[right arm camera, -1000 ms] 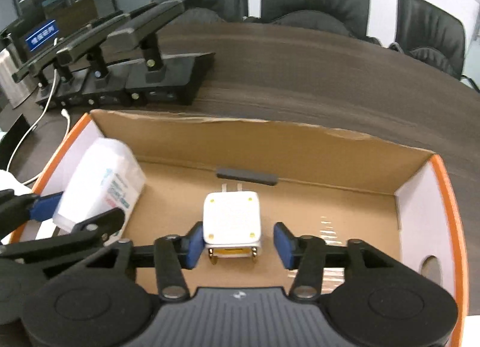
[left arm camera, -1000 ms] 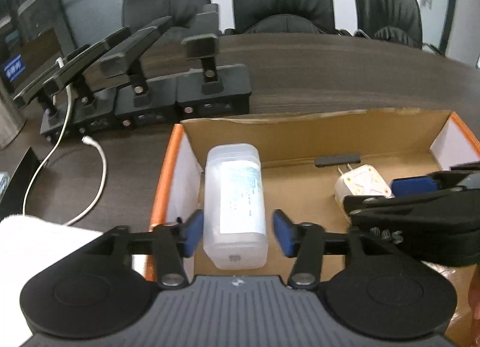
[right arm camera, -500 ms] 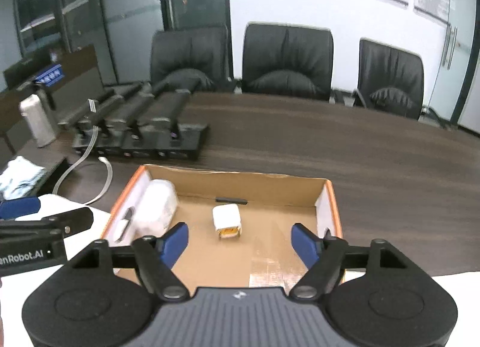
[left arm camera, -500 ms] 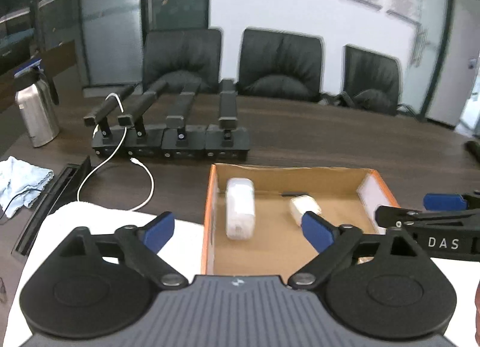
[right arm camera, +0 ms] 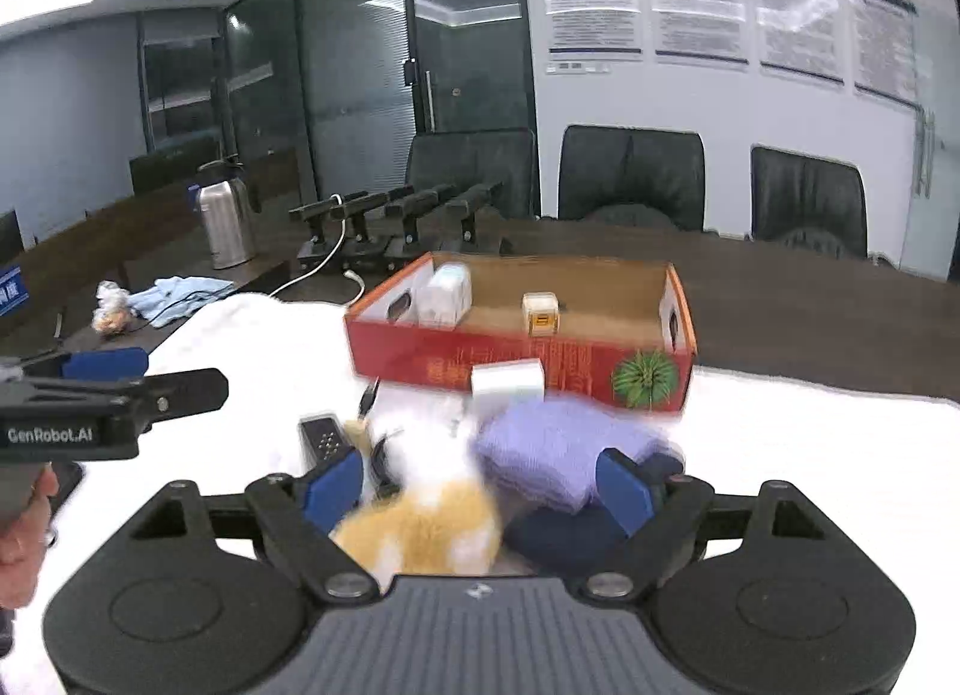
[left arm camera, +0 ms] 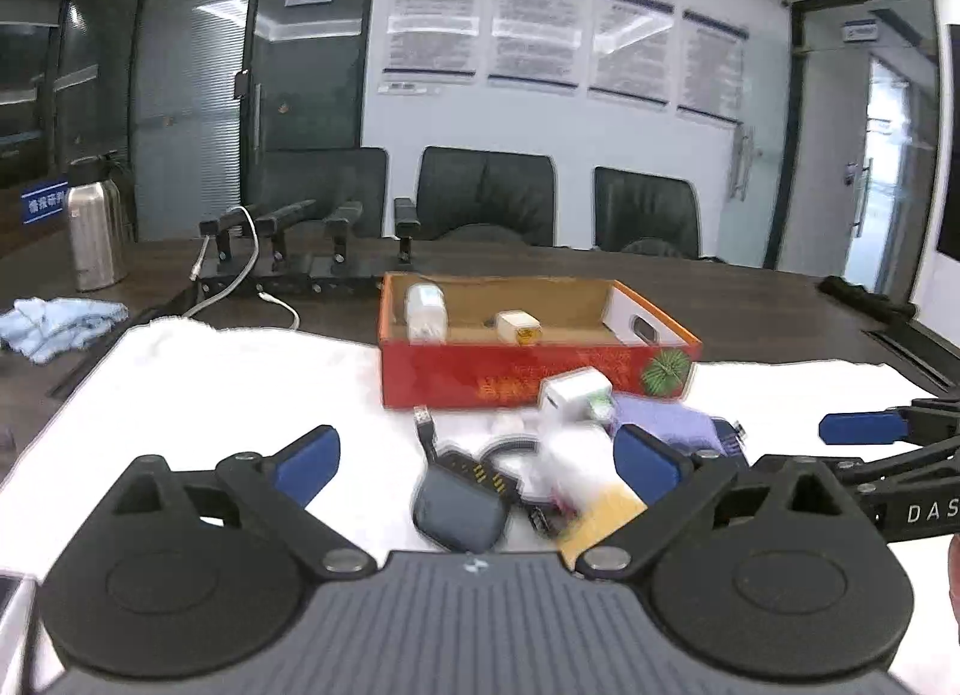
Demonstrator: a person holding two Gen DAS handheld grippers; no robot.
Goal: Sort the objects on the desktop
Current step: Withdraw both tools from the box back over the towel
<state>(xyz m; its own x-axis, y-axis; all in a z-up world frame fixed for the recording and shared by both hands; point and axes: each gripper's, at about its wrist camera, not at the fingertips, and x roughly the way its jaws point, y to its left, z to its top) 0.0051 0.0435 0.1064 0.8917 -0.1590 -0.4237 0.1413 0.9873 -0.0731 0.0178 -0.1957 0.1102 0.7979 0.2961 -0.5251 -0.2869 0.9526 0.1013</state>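
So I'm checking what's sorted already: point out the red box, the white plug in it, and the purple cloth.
red box point(right arm camera: 420, 362), right wrist view, front wall.
white plug point(right arm camera: 540, 308), right wrist view, its top.
purple cloth point(right arm camera: 552, 449), right wrist view, its middle.

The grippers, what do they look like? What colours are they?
Both are black plastic. The left gripper and right gripper each have two round discs, a ribbed grey middle and blue pads on the fingers. One side says "GenRobot.AI", the other "DAS".
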